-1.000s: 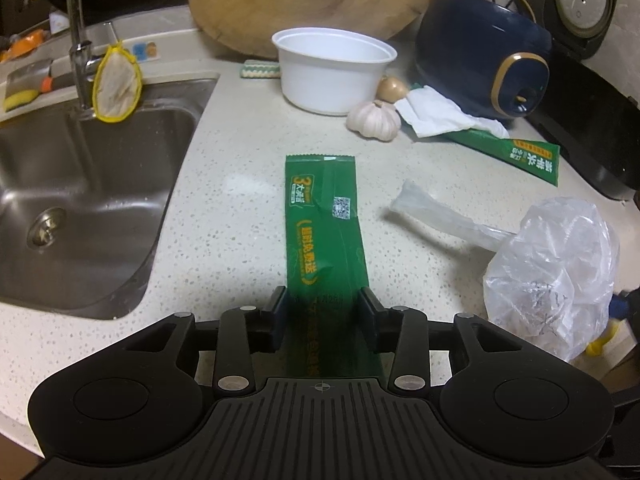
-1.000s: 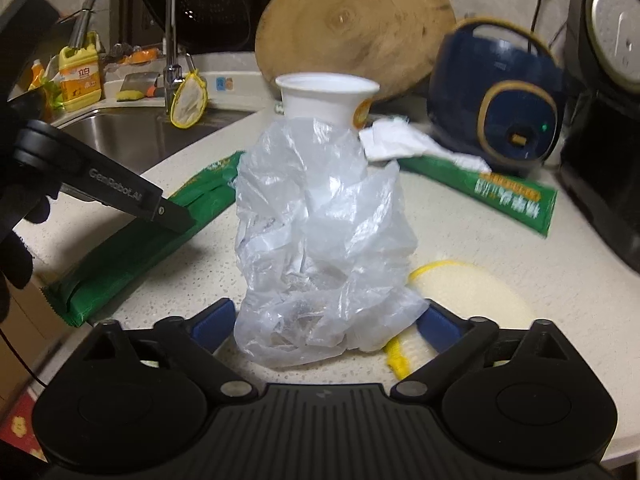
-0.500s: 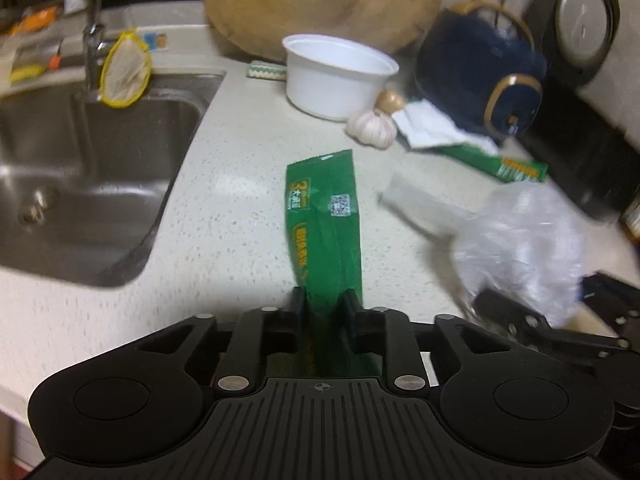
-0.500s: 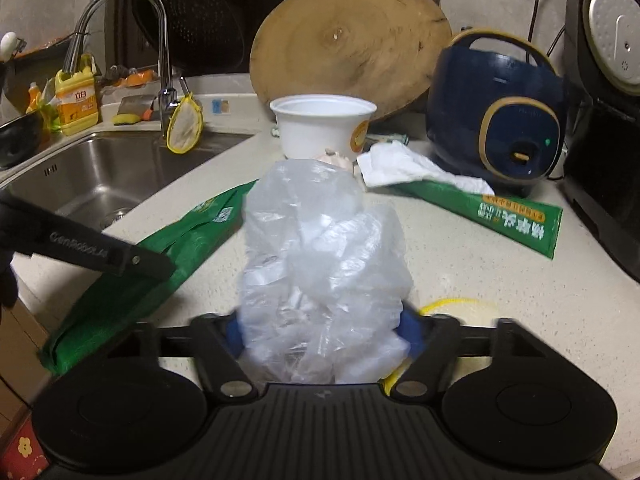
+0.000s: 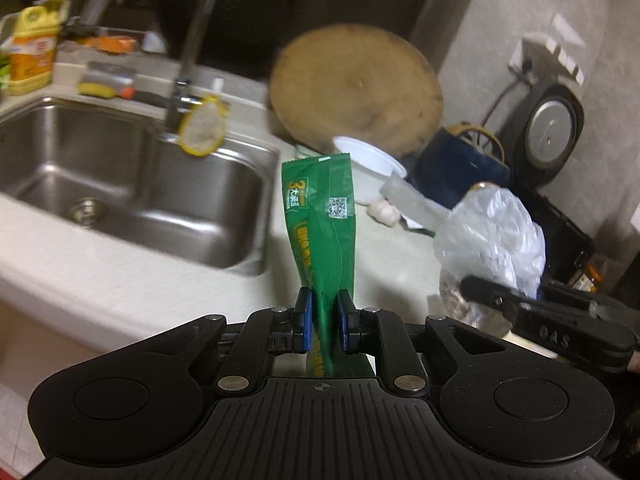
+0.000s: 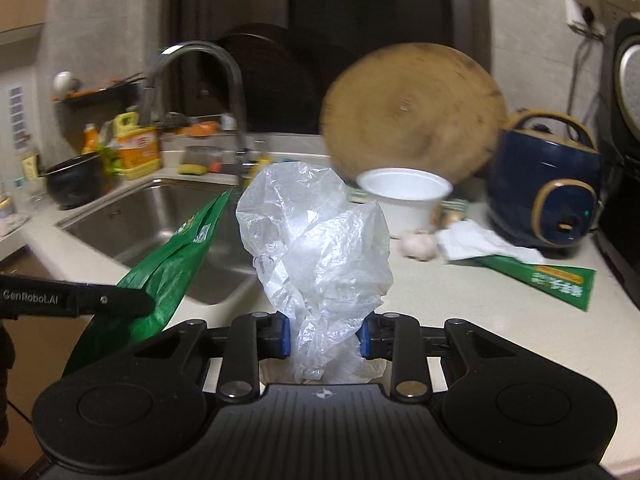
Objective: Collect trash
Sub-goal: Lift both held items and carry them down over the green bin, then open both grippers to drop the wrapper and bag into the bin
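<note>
- Green foil, long and creased: the green wrapper (image 5: 322,232) stands up between my left jaws, which are closing on its lower end, the blue pads pressed against both sides. It is off the worktop (image 5: 120,280), its printed end up in the air in front of the sink (image 5: 132,196).
- My left gripper (image 5: 323,316) is nearly shut, with only the thin wrapper between its jaws.
- My right gripper (image 6: 323,334) has the crumpled clear plastic bag (image 6: 316,256) bunched between its jaws, which are closing too; the pads touch the bag's narrow lower part and the rest billows above them.
- From the right wrist view, the left gripper's black finger comes in from the left edge, with the green wrapper slanting up beside the bag.
- On the worktop behind: a white plastic bowl (image 6: 404,200), a garlic bulb (image 6: 418,244) just beside it, a crumpled white tissue (image 6: 480,244) lying partly over a second green wrapper (image 6: 548,278).
- Further back a round wooden chopping board (image 6: 412,116) leans on the wall, next to a dark blue cooker (image 6: 548,188).
- A curved tap (image 6: 200,80) stands over the sink.
</note>
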Motion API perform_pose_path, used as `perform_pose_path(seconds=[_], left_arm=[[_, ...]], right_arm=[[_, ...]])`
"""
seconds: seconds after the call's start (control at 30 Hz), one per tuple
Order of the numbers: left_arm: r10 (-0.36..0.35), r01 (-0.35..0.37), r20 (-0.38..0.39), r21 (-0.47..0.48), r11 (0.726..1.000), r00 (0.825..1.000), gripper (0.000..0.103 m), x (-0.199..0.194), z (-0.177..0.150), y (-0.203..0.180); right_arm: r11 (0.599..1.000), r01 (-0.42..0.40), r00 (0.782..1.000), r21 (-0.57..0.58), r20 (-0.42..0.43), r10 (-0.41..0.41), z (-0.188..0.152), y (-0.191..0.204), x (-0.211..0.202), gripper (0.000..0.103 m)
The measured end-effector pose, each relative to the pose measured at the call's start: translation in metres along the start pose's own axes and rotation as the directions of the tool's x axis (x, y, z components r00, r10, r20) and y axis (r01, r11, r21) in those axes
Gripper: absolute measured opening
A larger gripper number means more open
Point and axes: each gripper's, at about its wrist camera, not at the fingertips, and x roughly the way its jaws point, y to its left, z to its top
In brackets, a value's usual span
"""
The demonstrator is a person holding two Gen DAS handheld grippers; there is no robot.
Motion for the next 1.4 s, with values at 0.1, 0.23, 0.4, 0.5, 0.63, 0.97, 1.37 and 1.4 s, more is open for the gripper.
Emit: perform_pose_path(seconds=[0.1,0.23,0.4,0.5,0.63,0.97,1.37,1.4], left_arm=[[-0.009,0.009,-0.012,-0.037,0.999,1.0,0.016,-0.024,-0.018,0.025],[-0.026,0.014,-0.097,-0.13,0.991,0.995,0.016,-0.028,-0.057,0.061],[0.008,-0.073,-0.256,-0.247,0.966,0.967,0.015,-0.022,-0.118,0.089],[0.082,-0.191,-0.389,-0.25,0.949,0.918,0.015,-0.008,-0.153,0.095],[0.173,-0.322,-0.494,-0.234,0.917,0.852,0.015,0.019,-0.199,0.095],[0.341,-0.432,-0.406,-0.157,0.888,0.848,0.015,0.135,-0.29,0.099],[0.311,-0.435,-0.476,-0.175,0.883,0.823,0.022,0.233,-0.37,0.159],[0.296,-0.431,-0.483,-0.196,0.881,0.824,0.022,0.231,-0.367,0.161]], right_arm=[[0.999,-0.031,0.999,-0.036,-0.043,0.029,-0.021,0.035,-0.014,0.029],[0.997,-0.053,0.981,-0.055,-0.189,0.042,-0.062,0.067,-0.012,0.029],[0.996,-0.083,0.926,-0.033,-0.371,0.065,-0.107,0.081,0.0,0.029],[0.995,-0.088,0.901,-0.039,-0.428,0.063,-0.127,0.076,0.01,0.029],[0.996,-0.09,0.851,-0.021,-0.521,0.066,-0.166,0.055,0.039,0.029],[0.994,-0.11,0.81,0.004,-0.579,0.092,-0.259,0.028,0.088,0.028],[0.995,-0.101,0.777,-0.017,-0.626,0.068,-0.316,0.029,0.14,0.027],[0.994,-0.107,0.769,-0.013,-0.634,0.074,-0.314,0.033,0.144,0.027]])
